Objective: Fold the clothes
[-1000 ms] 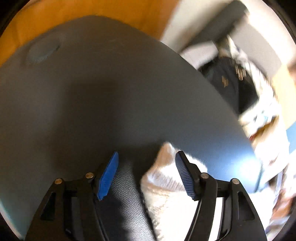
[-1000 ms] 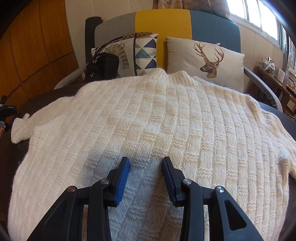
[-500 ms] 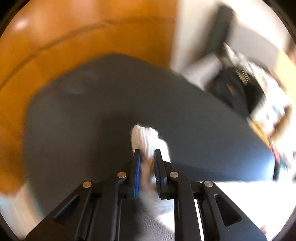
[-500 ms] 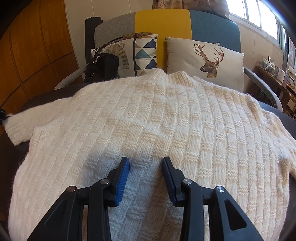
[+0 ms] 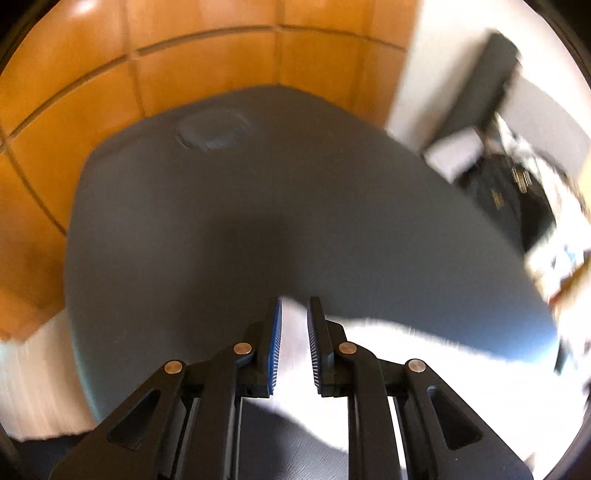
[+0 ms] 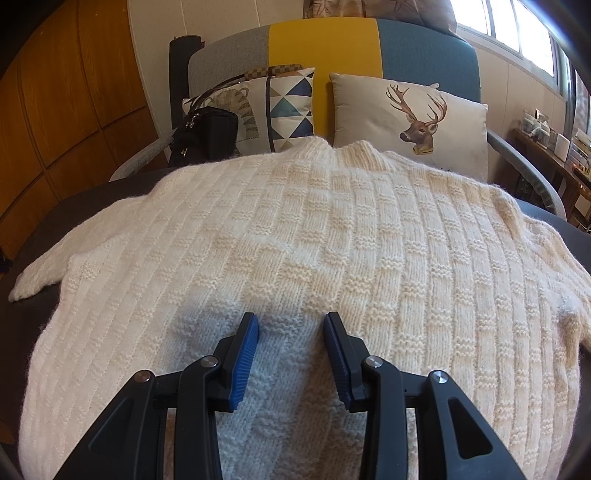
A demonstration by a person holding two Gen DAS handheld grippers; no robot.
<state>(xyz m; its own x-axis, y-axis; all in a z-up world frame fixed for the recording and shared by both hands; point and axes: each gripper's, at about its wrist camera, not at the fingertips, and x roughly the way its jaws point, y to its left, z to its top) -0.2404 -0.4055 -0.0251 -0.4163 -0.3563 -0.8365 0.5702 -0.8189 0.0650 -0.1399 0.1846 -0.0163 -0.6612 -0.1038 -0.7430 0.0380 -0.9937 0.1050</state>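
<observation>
motion-blurred, glare-whitened left view; sharp, window-lit point(image 6: 524, 33) right view with fisheye-bent edges

Both cameras sit low and close over the sweater point(image 6: 314, 240): the right faces the sofa point(image 6: 332, 40), the left the table's point(image 5: 258, 203) end.

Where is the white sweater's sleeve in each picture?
Left wrist view: the sleeve is low in the middle, pinched in the left gripper.
Right wrist view: the sleeve lies at the far left edge, on the dark table; the left gripper is not seen here.
Shared landmark: the black bag, upper right in the left view, upper left in the right view.
</observation>
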